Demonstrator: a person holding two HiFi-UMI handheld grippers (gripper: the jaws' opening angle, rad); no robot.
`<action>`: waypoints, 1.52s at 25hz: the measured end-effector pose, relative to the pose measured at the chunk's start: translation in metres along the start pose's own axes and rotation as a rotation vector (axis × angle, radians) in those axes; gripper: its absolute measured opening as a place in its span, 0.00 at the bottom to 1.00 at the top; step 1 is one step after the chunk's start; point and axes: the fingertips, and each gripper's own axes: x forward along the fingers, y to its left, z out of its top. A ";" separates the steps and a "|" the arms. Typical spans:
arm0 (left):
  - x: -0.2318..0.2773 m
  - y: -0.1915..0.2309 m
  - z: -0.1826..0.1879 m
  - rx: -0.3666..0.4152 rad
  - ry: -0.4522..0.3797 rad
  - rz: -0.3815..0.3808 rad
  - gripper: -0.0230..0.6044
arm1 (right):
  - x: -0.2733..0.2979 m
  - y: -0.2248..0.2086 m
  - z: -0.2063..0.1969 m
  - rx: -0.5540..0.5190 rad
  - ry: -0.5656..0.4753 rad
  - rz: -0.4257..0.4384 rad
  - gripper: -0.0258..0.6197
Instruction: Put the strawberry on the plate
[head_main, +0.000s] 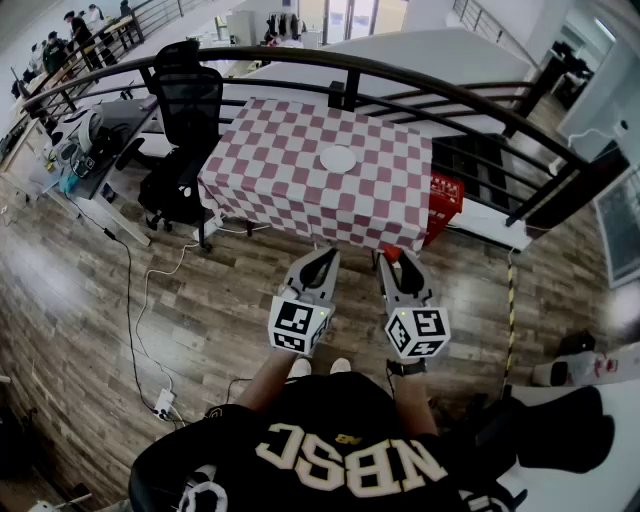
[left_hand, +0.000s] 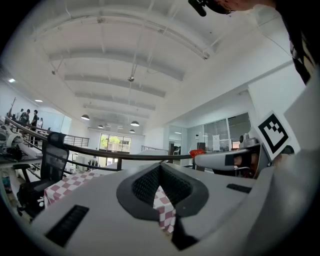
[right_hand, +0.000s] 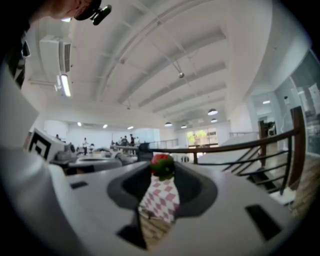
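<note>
Head view, lower centre: the right gripper (head_main: 394, 262) is clamping a small red strawberry with a green cap (head_main: 391, 254) between its jaw tips, above the wooden floor and short of the table; the left gripper (head_main: 324, 256), just beside it, is pressing its jaws together on nothing; upper centre: a table draped in red-and-white chequered cloth (head_main: 290, 175) is bearing a round white plate (head_main: 338, 158), well apart from the strawberry; a black mesh office chair (head_main: 186, 105) is standing at the table's left.
</note>
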 end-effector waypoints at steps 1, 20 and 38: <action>0.005 -0.003 -0.002 -0.002 0.003 0.007 0.06 | 0.001 -0.006 0.002 -0.004 0.000 0.005 0.27; 0.060 0.008 -0.091 -0.079 0.169 0.050 0.06 | 0.067 -0.081 -0.098 0.179 0.171 0.055 0.27; 0.256 0.243 -0.066 -0.061 0.143 -0.034 0.06 | 0.332 -0.166 -0.087 0.249 0.261 -0.090 0.27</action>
